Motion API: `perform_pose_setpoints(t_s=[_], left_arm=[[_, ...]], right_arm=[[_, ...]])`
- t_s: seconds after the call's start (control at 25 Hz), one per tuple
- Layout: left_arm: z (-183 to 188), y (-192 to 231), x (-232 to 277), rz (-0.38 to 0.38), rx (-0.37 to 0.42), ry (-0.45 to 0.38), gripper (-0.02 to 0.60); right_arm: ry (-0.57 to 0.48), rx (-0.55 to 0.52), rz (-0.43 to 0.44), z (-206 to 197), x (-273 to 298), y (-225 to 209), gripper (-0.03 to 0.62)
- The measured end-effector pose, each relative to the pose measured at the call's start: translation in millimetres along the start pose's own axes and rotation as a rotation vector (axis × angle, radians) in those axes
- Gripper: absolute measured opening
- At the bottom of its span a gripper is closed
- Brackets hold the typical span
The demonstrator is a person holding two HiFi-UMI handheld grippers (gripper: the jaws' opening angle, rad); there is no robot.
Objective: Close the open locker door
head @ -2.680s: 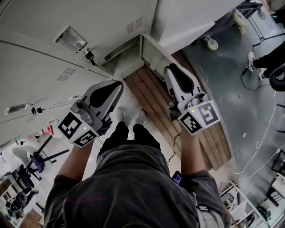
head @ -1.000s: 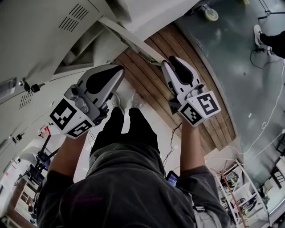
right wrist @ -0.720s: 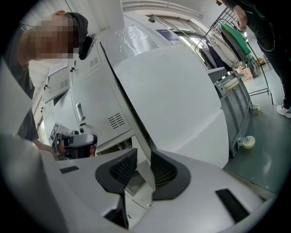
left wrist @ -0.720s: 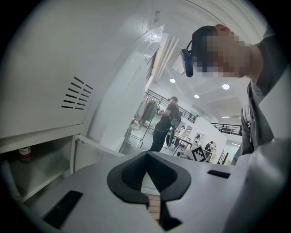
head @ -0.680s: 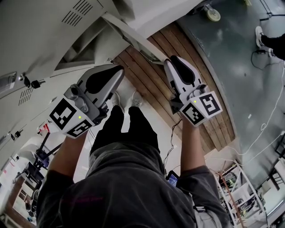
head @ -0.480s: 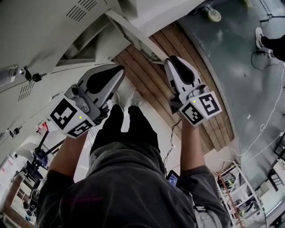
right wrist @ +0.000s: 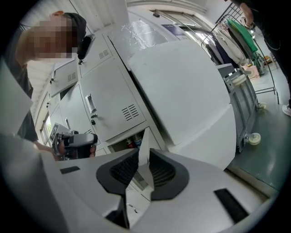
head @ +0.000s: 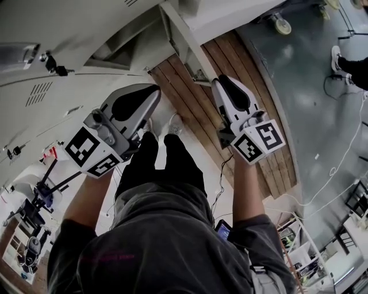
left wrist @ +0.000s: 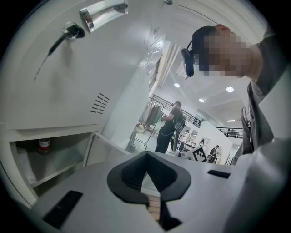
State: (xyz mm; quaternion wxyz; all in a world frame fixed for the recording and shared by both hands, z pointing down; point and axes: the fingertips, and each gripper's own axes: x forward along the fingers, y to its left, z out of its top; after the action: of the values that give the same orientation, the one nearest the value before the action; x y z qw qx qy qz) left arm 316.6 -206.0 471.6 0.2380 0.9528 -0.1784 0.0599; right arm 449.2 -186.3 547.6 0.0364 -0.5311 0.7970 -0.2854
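The open locker door (head: 183, 40) juts out from the grey lockers, seen edge-on as a thin pale panel (right wrist: 143, 143). My right gripper (head: 218, 83) reaches its lower edge. In the right gripper view the door's edge runs down between the black pads (right wrist: 161, 173) of the right gripper (right wrist: 142, 169); the jaws have just been closing and now press on it. My left gripper (head: 152, 89) hangs to the left, in front of the open compartment (left wrist: 50, 159). The left gripper (left wrist: 148, 182) shows a narrow gap with nothing in it.
A small can (left wrist: 43, 144) stands inside the compartment. Closed locker doors above carry a handle (left wrist: 102, 10) and a key (left wrist: 72, 31). A wooden platform (head: 192, 112) lies underfoot beside a grey floor (head: 310, 103) with cables (head: 339, 166). A big white panel (right wrist: 191, 100) stands right of the door.
In the head view the door's edge now stands steeper and the locker opening has slid up and right. The right gripper, clear of the door at first, now sits at its edge.
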Motion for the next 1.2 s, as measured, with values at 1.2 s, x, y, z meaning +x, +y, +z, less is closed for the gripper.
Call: perform_pose_setpoints(t_s=[1.2], left_arm=[[-10, 55, -154, 0.139, -0.026, -0.085, 0.014]], right_arm=[[0.073, -0.012, 0.09, -56, 75, 126, 0.094]])
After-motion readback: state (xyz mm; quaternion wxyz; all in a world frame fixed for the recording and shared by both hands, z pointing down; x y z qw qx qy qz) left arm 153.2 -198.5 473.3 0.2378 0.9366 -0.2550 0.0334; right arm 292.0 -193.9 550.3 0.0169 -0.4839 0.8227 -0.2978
